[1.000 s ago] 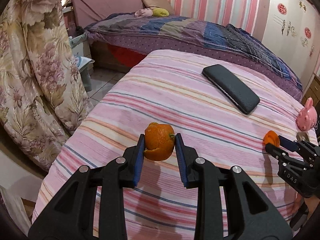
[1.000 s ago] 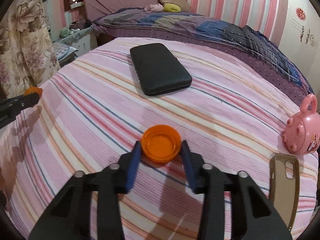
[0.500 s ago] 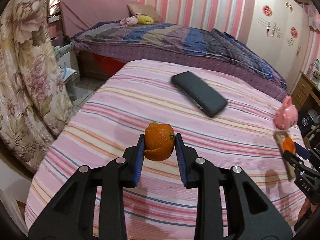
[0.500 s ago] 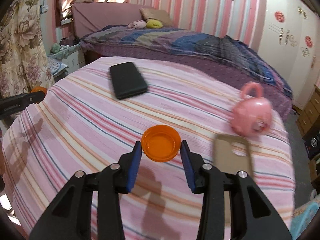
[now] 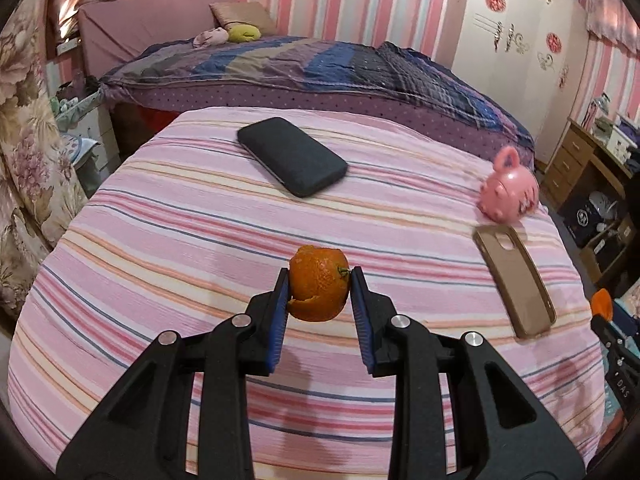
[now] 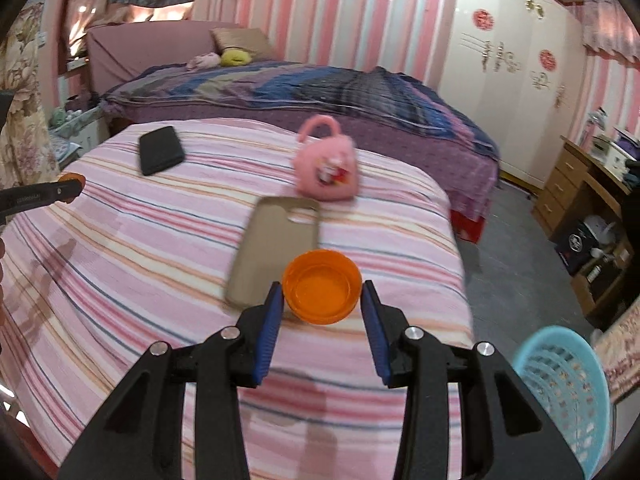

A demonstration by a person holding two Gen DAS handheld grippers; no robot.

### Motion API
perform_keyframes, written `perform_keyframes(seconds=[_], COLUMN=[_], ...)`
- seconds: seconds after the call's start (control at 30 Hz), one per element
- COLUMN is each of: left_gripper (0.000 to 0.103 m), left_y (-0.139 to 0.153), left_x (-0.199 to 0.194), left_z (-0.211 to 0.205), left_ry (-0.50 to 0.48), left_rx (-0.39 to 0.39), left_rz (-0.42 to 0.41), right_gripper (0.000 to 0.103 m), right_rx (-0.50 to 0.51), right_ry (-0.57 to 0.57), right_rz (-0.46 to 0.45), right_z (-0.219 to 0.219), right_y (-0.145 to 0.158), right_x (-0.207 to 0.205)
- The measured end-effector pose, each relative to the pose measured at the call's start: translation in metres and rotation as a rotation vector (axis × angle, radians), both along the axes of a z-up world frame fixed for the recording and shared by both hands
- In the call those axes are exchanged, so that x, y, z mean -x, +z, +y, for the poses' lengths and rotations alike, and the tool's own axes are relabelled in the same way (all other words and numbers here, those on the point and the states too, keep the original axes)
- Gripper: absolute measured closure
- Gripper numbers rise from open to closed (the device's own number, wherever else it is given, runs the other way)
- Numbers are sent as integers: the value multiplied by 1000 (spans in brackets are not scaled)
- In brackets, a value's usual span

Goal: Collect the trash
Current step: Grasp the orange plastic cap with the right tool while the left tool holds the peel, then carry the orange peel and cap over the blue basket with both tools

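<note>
Right wrist view now includes a light-blue plastic basket point(image 6: 560, 396) by the striped bed; right gripper point(image 6: 322, 300) still clamps the orange plastic cap point(image 6: 320, 286), left gripper point(image 5: 319, 292) the orange peel point(image 5: 318, 288).

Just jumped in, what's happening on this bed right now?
A person is collecting trash with two handheld grippers. The left gripper is shut on an orange peel, held up over the striped bed. The right gripper is shut on an orange cap, also off the bed. A blue basket stands on the floor to the right, nothing dropped in yet. A black case, tan phone case and pink toy lie on the bed.
</note>
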State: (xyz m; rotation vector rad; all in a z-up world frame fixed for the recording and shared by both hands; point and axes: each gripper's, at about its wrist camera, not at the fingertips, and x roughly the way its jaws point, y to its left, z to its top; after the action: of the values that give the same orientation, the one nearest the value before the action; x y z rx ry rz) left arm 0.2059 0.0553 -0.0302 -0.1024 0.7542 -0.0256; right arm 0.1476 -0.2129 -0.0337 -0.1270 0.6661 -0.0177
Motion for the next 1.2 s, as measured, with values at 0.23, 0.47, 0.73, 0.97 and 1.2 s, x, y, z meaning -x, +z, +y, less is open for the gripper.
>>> perform_keyframes(seconds=[0.23, 0.47, 0.73, 0.97, 1.2], left_gripper=[74, 74, 74, 74, 74], left_y=[0, 4, 1, -8, -15], left_x=[13, 27, 48, 69, 92], left_z=[-44, -101, -184, -270, -348], left_ry=[-63, -152, -256, -369, -502], left_rx=[-73, -104, -47, -39, 0], left_rz=[-36, -76, -104, -117, -125], right_gripper=[63, 63, 63, 63, 63], right_rx=[-36, -41, -28, -16, -56], right_ry=[-44, -124, -215, -294, -372], right_rz=[-9, -31, -32, -35, -40], right_z=[-48, -101, -169, -227, -271], right_y=[-2, 2, -1, -10, -21], right_x=[12, 34, 61, 82, 102])
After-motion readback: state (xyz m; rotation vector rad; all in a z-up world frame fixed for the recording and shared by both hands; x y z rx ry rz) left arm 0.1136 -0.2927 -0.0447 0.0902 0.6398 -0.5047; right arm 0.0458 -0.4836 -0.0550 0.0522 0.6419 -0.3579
